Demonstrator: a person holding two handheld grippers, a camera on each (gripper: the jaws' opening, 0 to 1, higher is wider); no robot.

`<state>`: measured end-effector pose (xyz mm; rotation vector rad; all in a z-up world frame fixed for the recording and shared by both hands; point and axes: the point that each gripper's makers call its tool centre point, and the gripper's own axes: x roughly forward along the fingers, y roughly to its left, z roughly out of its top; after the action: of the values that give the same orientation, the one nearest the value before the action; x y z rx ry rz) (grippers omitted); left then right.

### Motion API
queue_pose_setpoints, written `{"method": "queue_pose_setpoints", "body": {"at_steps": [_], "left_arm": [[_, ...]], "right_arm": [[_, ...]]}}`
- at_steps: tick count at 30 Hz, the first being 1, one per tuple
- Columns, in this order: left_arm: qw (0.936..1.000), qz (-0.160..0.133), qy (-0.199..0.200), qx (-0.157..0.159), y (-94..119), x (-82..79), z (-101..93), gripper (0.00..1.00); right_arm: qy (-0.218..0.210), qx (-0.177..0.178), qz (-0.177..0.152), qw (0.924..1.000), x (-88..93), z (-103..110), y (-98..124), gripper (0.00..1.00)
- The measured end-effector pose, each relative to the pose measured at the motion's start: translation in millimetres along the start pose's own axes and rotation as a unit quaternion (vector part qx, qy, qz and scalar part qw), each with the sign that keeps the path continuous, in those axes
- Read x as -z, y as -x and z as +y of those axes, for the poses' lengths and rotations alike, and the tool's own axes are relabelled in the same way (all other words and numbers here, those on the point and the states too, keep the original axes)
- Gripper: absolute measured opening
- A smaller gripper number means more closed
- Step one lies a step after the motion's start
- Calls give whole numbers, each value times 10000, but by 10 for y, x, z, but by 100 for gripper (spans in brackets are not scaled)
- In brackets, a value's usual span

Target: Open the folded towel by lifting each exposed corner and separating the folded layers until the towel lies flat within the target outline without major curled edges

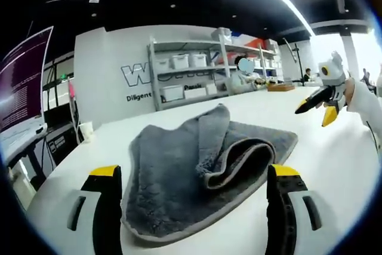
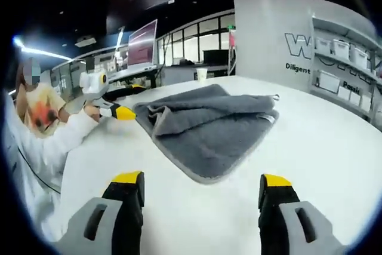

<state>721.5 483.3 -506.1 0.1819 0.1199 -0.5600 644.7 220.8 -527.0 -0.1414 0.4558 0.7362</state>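
Left gripper view: grey towel (image 1: 203, 171) still folded on the white table (image 1: 334, 165), lying just beyond the 2 yellow-tipped jaws, long axis running from near left toward far right. Thick rolled fold opening toward the near right, upper layer humped and creased along the middle, 1 flat corner reaching toward far right. Left gripper (image 1: 194, 174) with jaws spread wide on either side of the towel's near edge, holding nothing; touching the cloth or just short of it, cannot tell. Farther right over the table, right gripper (image 1: 319, 107) held in a white-sleeved hand, black-and-yellow tips pointing down-left, well apart from the towel. Behind the table, grey shelving (image 1: 197, 70) with white bins against a white wall with lettering. Right gripper view: same towel (image 2: 209, 123) across the middle of the table (image 2: 334, 147), bunched folded layers along the far side, single flat layer spreading toward the camera, small loop at the right corner. Right gripper (image 2: 200, 186) with jaws wide apart, empty, clear of the cloth over bare tabletop. At left, left gripper (image 2: 116, 110) with yellow tip right at the towel's left edge, contact not clear.
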Motion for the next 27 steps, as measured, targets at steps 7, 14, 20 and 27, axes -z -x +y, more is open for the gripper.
{"method": "queue_pose_setpoints", "body": {"at_steps": [7, 14, 20, 27], "left_arm": [[10000, 18, 13, 9, -8, 10, 5, 99], [10000, 17, 19, 19, -12, 10, 9, 99], [10000, 15, 24, 38, -20, 7, 2, 99], [10000, 5, 25, 42, -20, 1, -7, 99]], "right_arm": [[-116, -49, 14, 9999, 47, 14, 40, 88], [-266, -156, -22, 9995, 55, 27, 44, 93], [-348, -221, 19, 9991, 73, 44, 23, 99], [-427, -326, 59, 9985, 67, 54, -34, 99]]}}
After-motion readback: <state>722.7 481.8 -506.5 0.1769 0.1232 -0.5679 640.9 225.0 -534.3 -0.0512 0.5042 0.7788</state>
